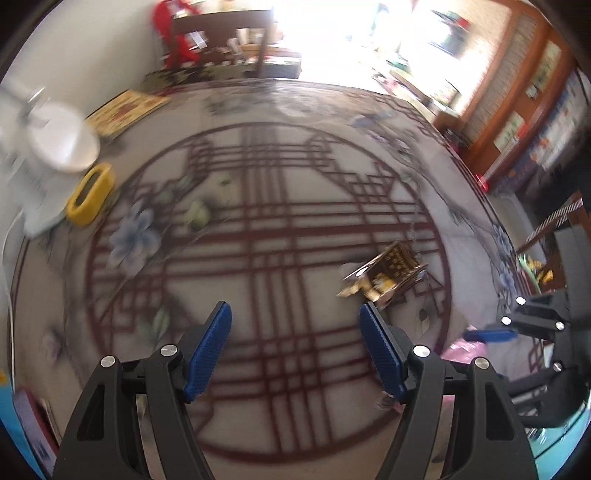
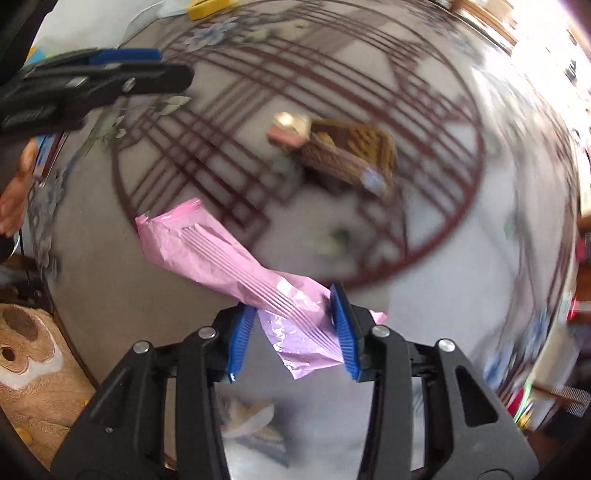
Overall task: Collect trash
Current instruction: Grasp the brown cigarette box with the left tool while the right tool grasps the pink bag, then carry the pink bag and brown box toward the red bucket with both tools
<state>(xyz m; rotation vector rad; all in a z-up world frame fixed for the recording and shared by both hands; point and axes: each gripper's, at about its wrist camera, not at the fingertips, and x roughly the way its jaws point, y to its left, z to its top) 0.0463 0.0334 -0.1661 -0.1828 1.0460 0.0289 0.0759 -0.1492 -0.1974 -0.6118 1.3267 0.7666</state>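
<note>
Trash: a crushed brown box (image 2: 347, 155) lies mid-worktop (image 2: 110, 288), upper centre of the right view. Right gripper (image 2: 291, 332) grasps a pink bag (image 2: 221, 254); left gripper (image 1: 295, 350) hangs released. I'd open the bag wide before lifting the box.

Blown-out window (image 1: 332, 33) glare beyond the table, motion blur throughout, fisheye bending at dark edges
</note>
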